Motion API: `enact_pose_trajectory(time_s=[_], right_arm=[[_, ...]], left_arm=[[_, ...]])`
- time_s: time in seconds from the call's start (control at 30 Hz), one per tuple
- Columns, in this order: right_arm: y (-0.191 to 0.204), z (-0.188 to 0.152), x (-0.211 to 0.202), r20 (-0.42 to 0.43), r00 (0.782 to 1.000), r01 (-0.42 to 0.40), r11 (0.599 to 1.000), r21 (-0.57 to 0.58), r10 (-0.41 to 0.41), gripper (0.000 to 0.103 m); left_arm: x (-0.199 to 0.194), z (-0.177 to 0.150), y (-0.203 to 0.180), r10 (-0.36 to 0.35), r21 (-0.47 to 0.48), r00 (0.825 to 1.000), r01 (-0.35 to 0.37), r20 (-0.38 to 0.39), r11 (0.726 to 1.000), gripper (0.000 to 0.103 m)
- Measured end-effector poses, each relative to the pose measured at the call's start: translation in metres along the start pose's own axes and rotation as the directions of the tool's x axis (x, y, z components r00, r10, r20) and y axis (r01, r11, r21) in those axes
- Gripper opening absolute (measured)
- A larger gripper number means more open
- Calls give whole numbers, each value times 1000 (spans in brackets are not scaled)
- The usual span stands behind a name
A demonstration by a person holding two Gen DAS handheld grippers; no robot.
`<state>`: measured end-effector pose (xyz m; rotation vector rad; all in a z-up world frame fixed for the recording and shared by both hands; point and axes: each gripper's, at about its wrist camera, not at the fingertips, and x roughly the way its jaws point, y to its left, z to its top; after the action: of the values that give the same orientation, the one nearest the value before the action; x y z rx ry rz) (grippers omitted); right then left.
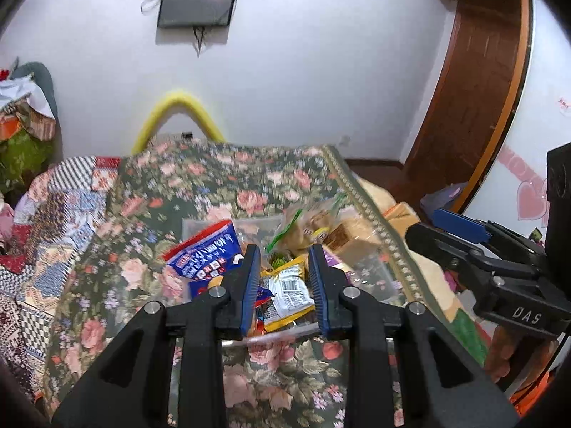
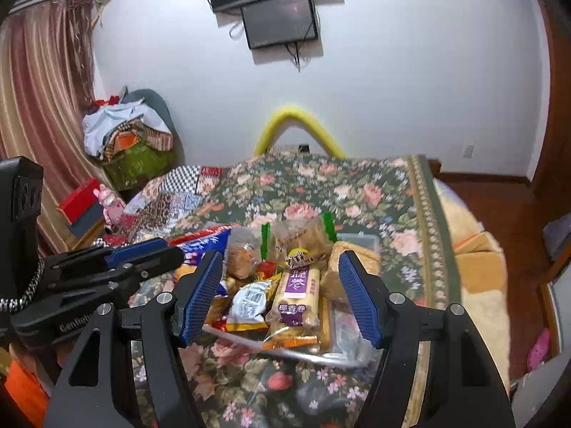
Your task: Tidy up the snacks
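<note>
A clear plastic bin (image 2: 335, 356) is seen resting on a floral bedspread (image 2: 357, 192); the snacks are heaped inside it. A blue-and-red packet (image 1: 205, 253) is noted at the left of the heap, a yellow-edged sachet with a barcode (image 1: 289, 292) near the middle, a purple-labelled wafer roll pack (image 2: 296, 299) beside it, and a clear bag of pastries with green trim (image 2: 299, 237) at the far side.

The left gripper (image 1: 283, 285) is held above the bin's near edge; its blue pads are set narrowly apart and nothing is pressed between them. The right gripper (image 2: 282, 296) is held over the same heap; its jaws are moderately wide and nothing is gripped. The two tools are positioned side by side; each is visible at the margin of the other's view.

A wall-mounted screen (image 2: 280, 21) and a yellow padded bar (image 2: 296, 125) are recorded beyond the bed.
</note>
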<state>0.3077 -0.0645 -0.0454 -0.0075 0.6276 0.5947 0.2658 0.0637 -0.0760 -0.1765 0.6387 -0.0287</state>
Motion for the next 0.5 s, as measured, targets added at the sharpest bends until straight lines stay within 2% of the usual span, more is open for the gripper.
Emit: enact_pose_trajectory(time_s=[0.13,0.3,0.37,0.43,0.5], right_arm=[[11,3,-42,78,997,26,1000,-13,-24,65],[27,2,-90,164,986,34,999,-23,-30,65],[33,-1,-107,195,980,45,999,-30,-38,67],[41,-5,-121,222,974,47,998,-36,-38,72],[45,-8,-130,238,970,49,998,-36,-39,82]], left_arm=[[-49,-1,-12,15,24,996,-17,89,1000,28],[-112,-7,-26,41,41,976,-51,213,998,28],[-132,-11,-31,47,49,968,-60,247,997,36],[-149,-16,-35,53,50,958,-70,283,996,58],[-165,-23,-41,64,59,945,-88,322,994,69]])
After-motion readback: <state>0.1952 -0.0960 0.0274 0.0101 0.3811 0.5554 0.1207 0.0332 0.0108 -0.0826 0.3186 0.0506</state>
